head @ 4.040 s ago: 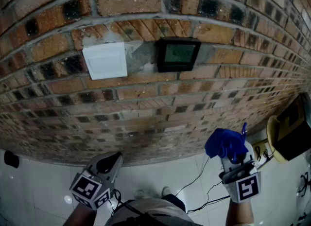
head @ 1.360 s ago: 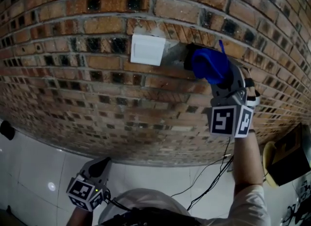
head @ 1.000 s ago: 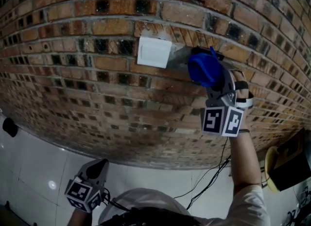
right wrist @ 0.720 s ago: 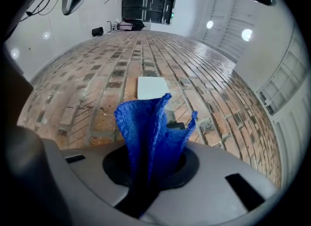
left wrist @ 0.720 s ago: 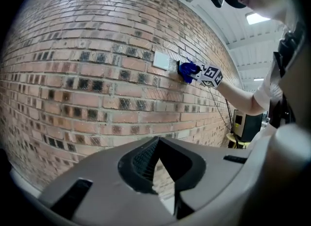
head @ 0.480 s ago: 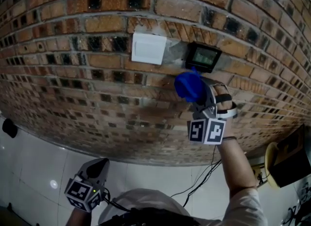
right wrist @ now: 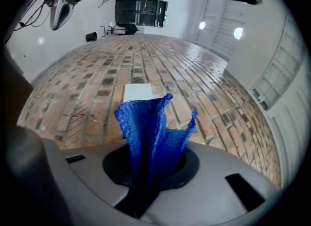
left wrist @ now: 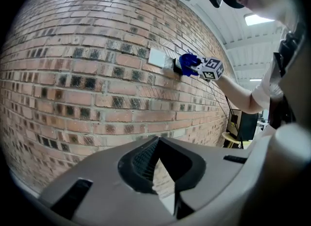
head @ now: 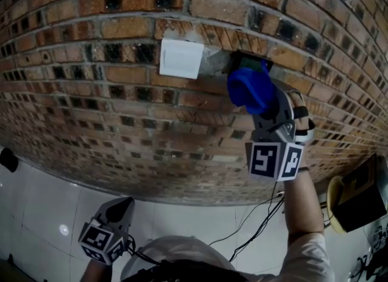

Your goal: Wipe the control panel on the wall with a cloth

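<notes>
A brick wall [head: 121, 111] carries a white switch plate [head: 181, 58] and, to its right, a black control panel [head: 248, 61] of which only the top edge shows. A bunched blue cloth [head: 250, 88] lies over the panel, and my right gripper [head: 262, 108] is shut on it, raised against the wall. In the right gripper view the cloth [right wrist: 150, 128] rises from the jaws and hides the panel, with the white plate [right wrist: 137, 92] just beyond. My left gripper [head: 118, 214] hangs low near the floor, shut and empty.
A yellow stool with a black box [head: 357, 199] stands at the lower right. Black cables [head: 254, 226] trail down from the right arm. White floor tiles [head: 42, 208] lie below the wall, and a small dark object [head: 7, 159] sits at the far left.
Over the last second the right gripper slid the cloth down off the panel, baring its screen, then moved back up so the cloth covers it again. The left gripper has stayed put.
</notes>
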`<control>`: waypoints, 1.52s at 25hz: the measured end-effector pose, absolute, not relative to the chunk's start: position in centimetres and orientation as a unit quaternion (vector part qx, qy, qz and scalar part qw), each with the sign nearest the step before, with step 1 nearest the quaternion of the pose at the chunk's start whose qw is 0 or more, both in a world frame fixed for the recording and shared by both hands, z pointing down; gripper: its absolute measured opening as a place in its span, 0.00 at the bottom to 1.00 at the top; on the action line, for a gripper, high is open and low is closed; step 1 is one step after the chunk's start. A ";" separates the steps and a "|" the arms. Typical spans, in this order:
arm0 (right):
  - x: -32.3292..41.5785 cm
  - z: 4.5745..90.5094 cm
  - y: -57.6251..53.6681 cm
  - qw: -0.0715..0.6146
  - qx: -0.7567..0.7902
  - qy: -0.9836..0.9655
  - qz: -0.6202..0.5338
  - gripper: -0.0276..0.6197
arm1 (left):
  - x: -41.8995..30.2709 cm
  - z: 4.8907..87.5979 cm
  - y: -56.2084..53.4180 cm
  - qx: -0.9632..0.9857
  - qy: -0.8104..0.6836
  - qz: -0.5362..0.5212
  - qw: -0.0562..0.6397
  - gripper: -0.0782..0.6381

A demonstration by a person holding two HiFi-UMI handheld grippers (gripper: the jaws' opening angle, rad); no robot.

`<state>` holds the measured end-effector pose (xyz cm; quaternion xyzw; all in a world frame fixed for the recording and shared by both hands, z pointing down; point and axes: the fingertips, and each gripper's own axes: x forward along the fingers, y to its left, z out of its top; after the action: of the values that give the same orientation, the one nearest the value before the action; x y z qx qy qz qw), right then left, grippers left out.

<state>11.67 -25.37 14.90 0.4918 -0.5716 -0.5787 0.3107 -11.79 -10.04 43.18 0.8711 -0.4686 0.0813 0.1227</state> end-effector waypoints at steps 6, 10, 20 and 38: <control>11.9 11.5 -26.6 0.295 0.508 -0.565 -0.579 0.18 | -12.5 42.8 -9.8 0.868 -0.478 0.071 0.115 0.11; 11.9 13.3 -27.5 0.315 0.504 -0.553 -0.583 0.18 | -13.4 43.0 -9.5 0.862 -0.488 0.070 0.119 0.11; 11.8 21.0 -28.1 0.358 0.481 -0.567 -0.565 0.18 | -13.0 43.3 -9.7 0.864 -0.482 0.080 0.122 0.11; 11.8 12.4 -26.0 0.303 0.508 -0.554 -0.586 0.18 | -12.2 43.3 -9.5 0.869 -0.473 0.085 0.116 0.11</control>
<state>11.76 -26.00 12.44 0.5076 -0.5538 -0.5863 0.3032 -12.24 -9.55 43.29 0.8695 -0.4726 0.0848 0.1159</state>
